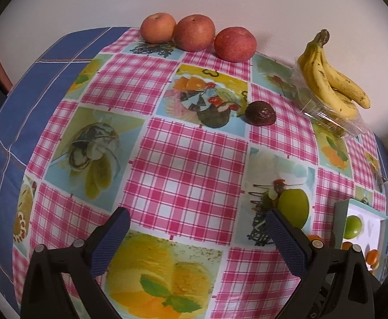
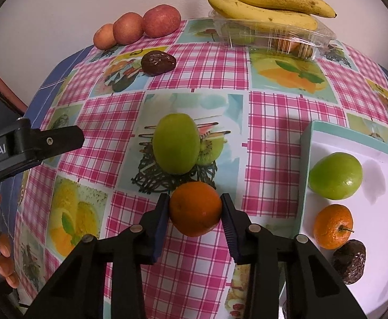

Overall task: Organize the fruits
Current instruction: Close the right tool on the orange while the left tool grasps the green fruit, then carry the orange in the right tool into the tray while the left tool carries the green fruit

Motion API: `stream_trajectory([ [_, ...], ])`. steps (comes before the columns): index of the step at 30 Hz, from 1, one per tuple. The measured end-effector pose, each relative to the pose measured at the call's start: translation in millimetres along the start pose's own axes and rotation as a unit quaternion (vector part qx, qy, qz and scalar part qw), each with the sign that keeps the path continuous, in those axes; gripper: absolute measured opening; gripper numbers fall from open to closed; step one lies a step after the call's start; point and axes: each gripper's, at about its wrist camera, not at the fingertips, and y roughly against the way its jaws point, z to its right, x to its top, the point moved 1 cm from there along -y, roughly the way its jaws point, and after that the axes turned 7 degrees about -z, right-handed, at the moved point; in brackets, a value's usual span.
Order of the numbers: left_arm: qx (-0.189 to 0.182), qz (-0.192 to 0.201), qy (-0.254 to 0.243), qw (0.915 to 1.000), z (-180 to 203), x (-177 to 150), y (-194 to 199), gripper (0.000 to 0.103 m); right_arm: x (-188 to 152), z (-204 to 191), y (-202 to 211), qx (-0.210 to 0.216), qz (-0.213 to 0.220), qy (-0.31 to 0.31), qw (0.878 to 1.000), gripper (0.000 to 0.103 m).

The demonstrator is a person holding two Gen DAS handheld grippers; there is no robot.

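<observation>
Fruits are spread over the pink-checked oilcloth table (image 2: 199, 74), and the step in hand looks like taking the small round orange mandarin (image 2: 195, 208) off the cloth and carrying it to the white tray with a pale teal rim (image 2: 304, 159) at the table's right edge. The right gripper (image 2: 195, 212) has its blue-padded fingers (image 2: 162, 218) narrowed to the mandarin's width, one pad against each flank, so it seems clamped on the fruit, which lies near the table's near edge, just in front of a smooth oval green fruit (image 2: 176, 143).

To do this well, I would keep the squeeze light (the skin bruises easily), lift straight up before swinging right so the green fruit behind is not nudged, and clear the tray's raised rim. In the tray the free white floor lies toward its far side; a round green fruit (image 2: 336, 175), a second stalked mandarin (image 2: 333, 226) and a wrinkled dark brown fruit (image 2: 350, 261) already sit near its left rim, so set down beside them rather than on them.

The left gripper (image 1: 196, 239) hangs over bare cloth with its blue fingers (image 1: 111, 239) spread wide and nothing between them.
</observation>
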Motion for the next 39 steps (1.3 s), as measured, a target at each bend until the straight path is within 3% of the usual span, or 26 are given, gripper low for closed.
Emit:
stream_trajectory([
  [7,-0.024,0.013,0.006,0.9996,11.9,-1.1,6.1,0.102,2.1,14.0,15.0,0.002,0.018,-0.01,1.0,0.039],
  [13,-0.069,0.015,0.018,0.9974,24.6,-1.6,5.4,0.1,7.3,37.7,41.7,0.002,0.052,-0.034,0.998,0.039],
  [17,-0.115,0.005,0.023,0.9931,37.0,-3.1,-0.7,0.091,10.2,67.4,60.5,-0.008,0.072,-0.072,0.995,0.039],
  [24,-0.135,-0.006,-0.008,0.9909,70.2,-10.5,-16.8,0.072,10.4,118.6,84.6,-0.018,0.1,-0.135,0.986,0.039],
  [27,-0.133,-0.012,-0.022,0.9908,82.1,-11.0,-25.7,0.064,7.2,131.9,88.8,-0.011,0.105,-0.153,0.983,0.039],
  [32,-0.121,-0.024,-0.027,0.9919,88.5,-14.4,-38.1,0.062,4.5,143.3,89.5,-0.005,0.104,-0.166,0.981,0.039],
  [35,-0.114,-0.025,-0.029,0.9928,88.7,-15.3,-41.8,0.041,3.9,145.2,88.5,-0.003,0.102,-0.167,0.981,0.039],
  [39,-0.127,-0.029,-0.02,0.9912,84.3,-15.4,-43.3,0.041,4.4,146.6,85.9,-0.002,0.1,-0.168,0.981,0.039],
])
